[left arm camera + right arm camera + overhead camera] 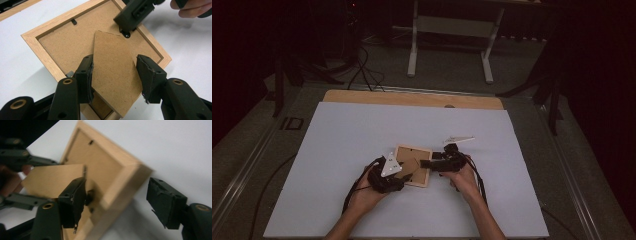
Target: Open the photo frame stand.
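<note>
Picture frame face down, both hand-held grippers working at its back

The wooden picture frame (413, 165) lies back-up near the middle of the white tabletop (337, 150). The left hand-held gripper (115, 75) has its jaws open on either side of the cardboard stand flap (113, 72), one jaw touching its edge, not yet clamped. The right hand-held gripper (116, 200) is also open, one jaw inside the frame's back by a small black turn clip (90, 195), the other outside the frame's edge. Risk, as I judge it: closing hard on the thin flap could crease or tear it at its hinge, and levering at the clip could tip or skid the light frame
</note>
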`<state>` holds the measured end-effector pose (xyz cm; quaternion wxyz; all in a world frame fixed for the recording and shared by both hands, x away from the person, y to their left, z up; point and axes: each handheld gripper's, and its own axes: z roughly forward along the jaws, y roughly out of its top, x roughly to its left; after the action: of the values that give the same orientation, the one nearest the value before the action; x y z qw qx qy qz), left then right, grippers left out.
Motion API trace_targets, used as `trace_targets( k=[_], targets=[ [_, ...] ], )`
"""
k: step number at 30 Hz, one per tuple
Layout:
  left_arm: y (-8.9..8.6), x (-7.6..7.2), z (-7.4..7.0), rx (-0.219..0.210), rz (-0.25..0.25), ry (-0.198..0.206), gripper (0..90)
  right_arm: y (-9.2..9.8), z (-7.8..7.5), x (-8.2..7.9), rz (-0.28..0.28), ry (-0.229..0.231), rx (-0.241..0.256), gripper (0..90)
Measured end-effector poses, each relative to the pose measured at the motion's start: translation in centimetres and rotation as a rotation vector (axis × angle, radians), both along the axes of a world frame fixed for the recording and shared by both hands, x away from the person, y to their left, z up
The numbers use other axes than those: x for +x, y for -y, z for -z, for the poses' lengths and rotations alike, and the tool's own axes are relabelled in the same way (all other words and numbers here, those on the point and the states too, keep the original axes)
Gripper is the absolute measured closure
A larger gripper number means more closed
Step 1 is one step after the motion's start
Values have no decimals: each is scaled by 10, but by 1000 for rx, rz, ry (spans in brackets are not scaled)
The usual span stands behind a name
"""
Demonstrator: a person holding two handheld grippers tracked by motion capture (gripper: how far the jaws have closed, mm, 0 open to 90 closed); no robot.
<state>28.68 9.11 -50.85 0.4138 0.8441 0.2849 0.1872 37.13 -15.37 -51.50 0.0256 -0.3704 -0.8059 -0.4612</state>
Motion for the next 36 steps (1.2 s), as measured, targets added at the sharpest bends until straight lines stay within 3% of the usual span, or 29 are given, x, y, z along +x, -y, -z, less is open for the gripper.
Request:
trace_targets(
  k=[2,6,11,13,21,29,32,36],
  targets=[
    [-1,0,0,-3,6,-8,513,-5,-1,-2,-6,18,-20,344],
    [-4,3,-2,-32,25,-49,508,-5,-1,-3,-4,25,-9,363],
    [-12,11,-2,-137,47,-178,504,-5,-4,-5,-11,51,-3,388],
    [-13,13,-3,-151,47,-197,506,-6,-5,-6,-11,62,-2,393],
    [-11,14,-6,-126,45,-229,589,-8,-10,-10,-21,105,-20,400],
    [-7,14,-9,-94,35,-213,604,-6,-15,-12,-15,131,-24,428],
    [-7,14,-9,-92,24,-208,621,-1,-19,-12,-7,139,9,503],
    [-6,14,-10,-83,20,-199,630,1,-24,-13,-15,156,0,525]
  ],
)
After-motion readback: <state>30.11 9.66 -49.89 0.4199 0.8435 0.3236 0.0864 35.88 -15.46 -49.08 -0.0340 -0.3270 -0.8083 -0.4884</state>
